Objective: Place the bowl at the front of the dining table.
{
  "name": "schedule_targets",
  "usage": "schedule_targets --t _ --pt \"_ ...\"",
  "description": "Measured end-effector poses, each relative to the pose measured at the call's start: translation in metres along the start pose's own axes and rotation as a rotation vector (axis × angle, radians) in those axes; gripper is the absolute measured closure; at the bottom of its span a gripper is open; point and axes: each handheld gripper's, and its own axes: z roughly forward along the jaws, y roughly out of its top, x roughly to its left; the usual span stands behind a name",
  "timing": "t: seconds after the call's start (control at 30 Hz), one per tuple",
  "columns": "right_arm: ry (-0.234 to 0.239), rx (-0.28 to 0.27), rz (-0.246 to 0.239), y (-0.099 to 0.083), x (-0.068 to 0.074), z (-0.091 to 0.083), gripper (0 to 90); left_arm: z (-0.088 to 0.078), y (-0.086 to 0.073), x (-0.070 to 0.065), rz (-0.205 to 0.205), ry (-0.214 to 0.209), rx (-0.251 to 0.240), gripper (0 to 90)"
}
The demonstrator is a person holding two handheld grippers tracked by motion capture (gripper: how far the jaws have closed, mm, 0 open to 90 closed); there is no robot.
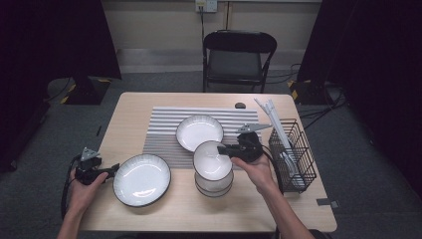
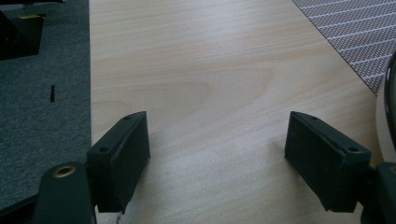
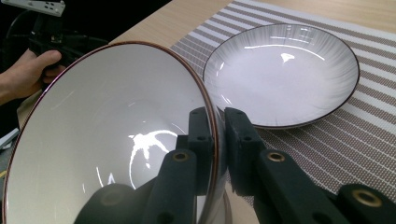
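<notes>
- Gripping the rim of the top bowl point(image 1: 212, 159), the right gripper point(image 1: 225, 149) is holding its jaws closed on the bowl wall, one pad inside and one outside, as the right gripper view is showing point(image 3: 216, 149).
- This top bowl point(image 3: 107, 140) is sitting tilted on a stack of bowls point(image 1: 214, 185) at the near edge of the striped mat point(image 1: 164, 134), about the middle of the table point(image 1: 129, 109).
- A shallow bowl point(image 1: 199, 132) is lying on the mat just behind the stack, close to the held bowl but apart from it.
- The left gripper point(image 1: 110, 171) is resting at the left side of the table, its jaws standing wide open with nothing between them, only bare wood point(image 2: 217, 140).
- A large plate point(image 1: 142, 179) is lying just beside the left gripper's tips; I cannot tell if they are touching.
- A wire basket point(image 1: 293, 154) is standing at the right, near the right hand point(image 1: 256, 169).
</notes>
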Motion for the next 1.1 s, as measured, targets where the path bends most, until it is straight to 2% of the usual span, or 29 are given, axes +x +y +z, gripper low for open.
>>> schedule_targets --t 0.43,1.1 --pt "-0.018 -0.020 0.002 0.008 -0.002 -0.004 81.9 0.000 0.000 0.000 0.000 -0.001 -0.001 21.7" --pt "-0.053 -0.047 0.019 0.032 -0.002 -0.002 81.9 0.000 0.000 0.000 0.001 0.000 -0.001 21.7"
